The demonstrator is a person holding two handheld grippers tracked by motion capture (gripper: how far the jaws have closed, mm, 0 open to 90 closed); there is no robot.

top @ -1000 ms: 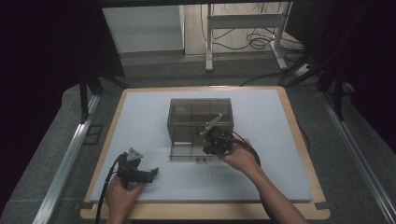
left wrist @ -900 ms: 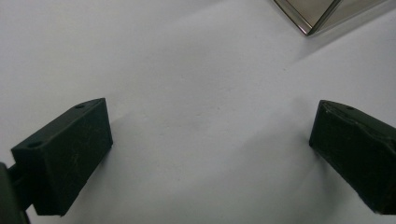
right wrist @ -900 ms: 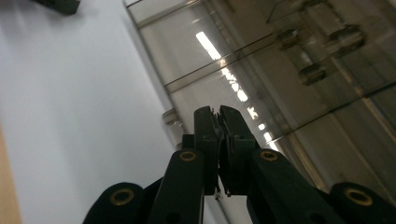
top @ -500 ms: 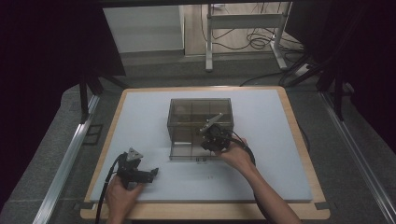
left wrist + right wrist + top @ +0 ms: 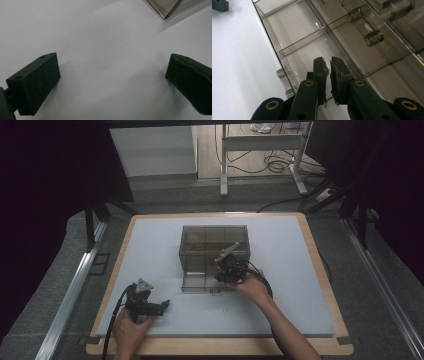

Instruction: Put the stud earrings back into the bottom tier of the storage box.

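A smoky clear drawer box point(image 5: 214, 242) stands mid-table, and its lowest drawer point(image 5: 200, 281) is pulled out toward the person. My right gripper point(image 5: 222, 276) hovers over the drawer's right front part. In the right gripper view its jaws point(image 5: 329, 62) stand almost together above a bare drawer compartment point(image 5: 294, 27), and I see nothing between them. My left gripper point(image 5: 165, 305) rests low on the white mat at the front left. Its jaws point(image 5: 112, 67) are spread wide over bare mat, and a corner of the box point(image 5: 167, 6) lies beyond them.
The white mat point(image 5: 300, 270) lies on a wood-edged table point(image 5: 320, 250). Round clear handles point(image 5: 373, 37) stick out from the upper drawer fronts. A cable point(image 5: 112, 320) trails from the left gripper toward the front edge. A desk frame with cables point(image 5: 260, 155) stands on the floor behind the table.
My right gripper has edged slightly farther over the open drawer. The left gripper has stayed where it was.
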